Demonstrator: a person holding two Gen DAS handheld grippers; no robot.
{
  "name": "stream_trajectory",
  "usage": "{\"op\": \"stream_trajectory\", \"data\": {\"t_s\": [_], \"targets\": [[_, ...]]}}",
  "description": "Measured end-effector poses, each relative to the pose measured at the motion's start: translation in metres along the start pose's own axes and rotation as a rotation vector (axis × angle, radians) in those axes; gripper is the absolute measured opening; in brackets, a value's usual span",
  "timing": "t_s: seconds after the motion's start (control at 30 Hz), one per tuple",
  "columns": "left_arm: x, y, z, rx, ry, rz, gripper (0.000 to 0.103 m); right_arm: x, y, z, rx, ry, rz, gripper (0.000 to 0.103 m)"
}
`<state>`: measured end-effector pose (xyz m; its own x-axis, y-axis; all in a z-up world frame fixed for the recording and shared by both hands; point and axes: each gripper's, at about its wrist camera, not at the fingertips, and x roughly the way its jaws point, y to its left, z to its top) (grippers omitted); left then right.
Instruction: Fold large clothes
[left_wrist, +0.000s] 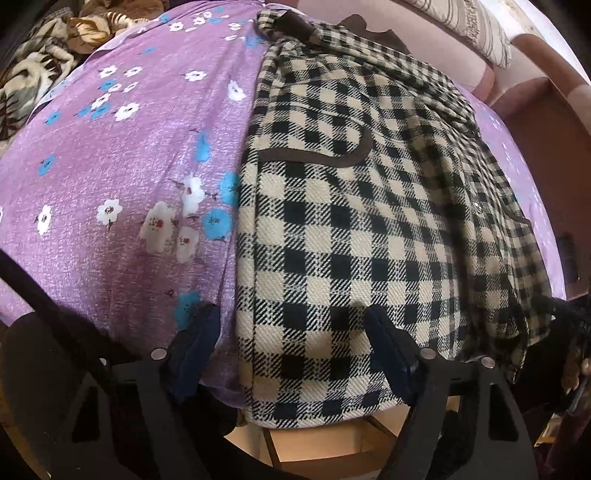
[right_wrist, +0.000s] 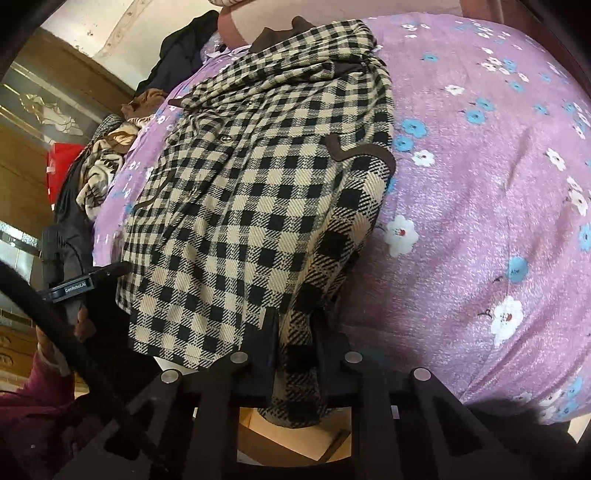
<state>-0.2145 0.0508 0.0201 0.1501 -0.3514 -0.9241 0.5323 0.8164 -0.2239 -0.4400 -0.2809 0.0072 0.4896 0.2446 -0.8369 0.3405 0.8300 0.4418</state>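
Purple flowered bedspread (left_wrist: 110, 155) under a half-folded checked coat (left_wrist: 351, 221); right gripper (right_wrist: 293, 332) clamps its hem, left gripper (left_wrist: 291, 332) apart

Item: my left claw (left_wrist: 291, 332), jaws spread wide, nothing pinched. Between my fingertips (left_wrist: 388, 343): the near hem corner of a checked coat (left_wrist: 351, 221), cream and black, brown-trimmed pocket ahead of me. My left-hand pad sits just off the coat's edge, over the purple flowered bedsheet (left_wrist: 122, 155); my right-hand pad lies against the checked cloth. Far ahead, left: a crumpled brown patterned blanket (left_wrist: 55, 48). Far right: a striped pillow (left_wrist: 469, 26).
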Motion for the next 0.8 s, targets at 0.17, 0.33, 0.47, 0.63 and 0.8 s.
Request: {"op": "stream_trajectory", "data": {"t_s": [0.17,0.33,0.47,0.63,0.8], "targets": [[0.0,0.003,0.0,-0.011,0.0,-0.04,0.079,0.014,0.0,0.002,0.017,0.043,0.023,0.053],[0.001,-0.001,-0.002,0.024,0.011,-0.091,0.079,0.02,0.006,0.003,-0.013,0.041,0.033,0.053],[-0.005,0.004,-0.002,-0.013,0.007,-0.155,0.079,0.017,0.005,0.005,-0.022,0.036,0.034,0.039],[-0.012,0.008,-0.008,-0.029,-0.011,-0.183,0.079,0.02,-0.004,0.006,0.016,0.045,0.051,0.039],[-0.02,-0.012,-0.011,0.027,-0.024,-0.214,0.079,0.021,-0.004,0.007,0.026,0.05,0.052,0.039]]}}
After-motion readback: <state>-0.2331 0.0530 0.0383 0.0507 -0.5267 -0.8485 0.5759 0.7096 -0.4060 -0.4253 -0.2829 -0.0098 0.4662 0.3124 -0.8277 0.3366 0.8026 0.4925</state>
